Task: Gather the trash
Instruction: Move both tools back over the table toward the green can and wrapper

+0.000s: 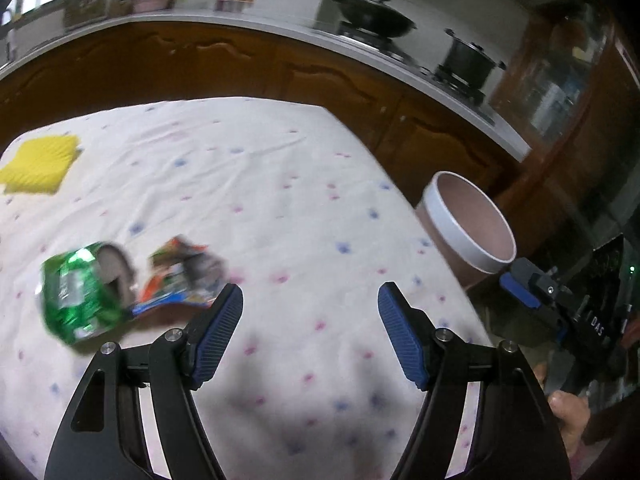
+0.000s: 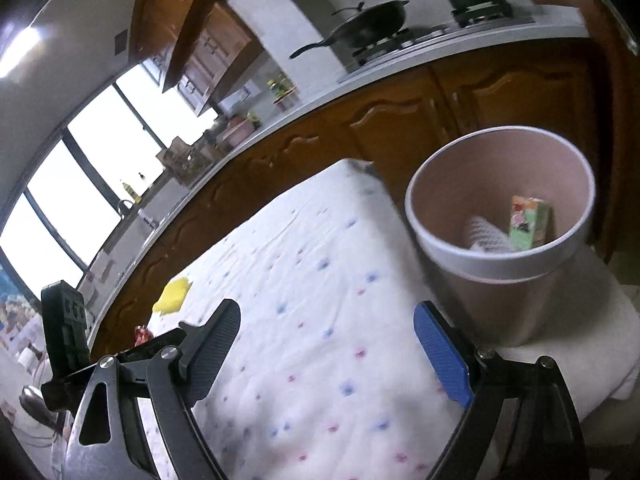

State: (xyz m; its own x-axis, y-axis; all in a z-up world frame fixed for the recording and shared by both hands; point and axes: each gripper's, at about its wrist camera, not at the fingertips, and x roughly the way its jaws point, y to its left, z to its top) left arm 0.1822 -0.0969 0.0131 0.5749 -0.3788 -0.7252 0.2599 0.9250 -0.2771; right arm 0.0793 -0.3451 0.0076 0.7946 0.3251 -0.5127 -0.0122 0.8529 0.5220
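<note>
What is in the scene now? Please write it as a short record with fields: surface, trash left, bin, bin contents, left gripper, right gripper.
surface: table with dotted white cloth
trash left: crushed green can and crumpled snack wrapper, side by side; yellow sponge further off
bin: pink bin beside the table
bin contents: small carton, something white
left gripper: open, empty
right gripper: open, empty

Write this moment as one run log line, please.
left tool open, empty | right tool open, empty | green can, wrapper on table | bin holds trash
</note>
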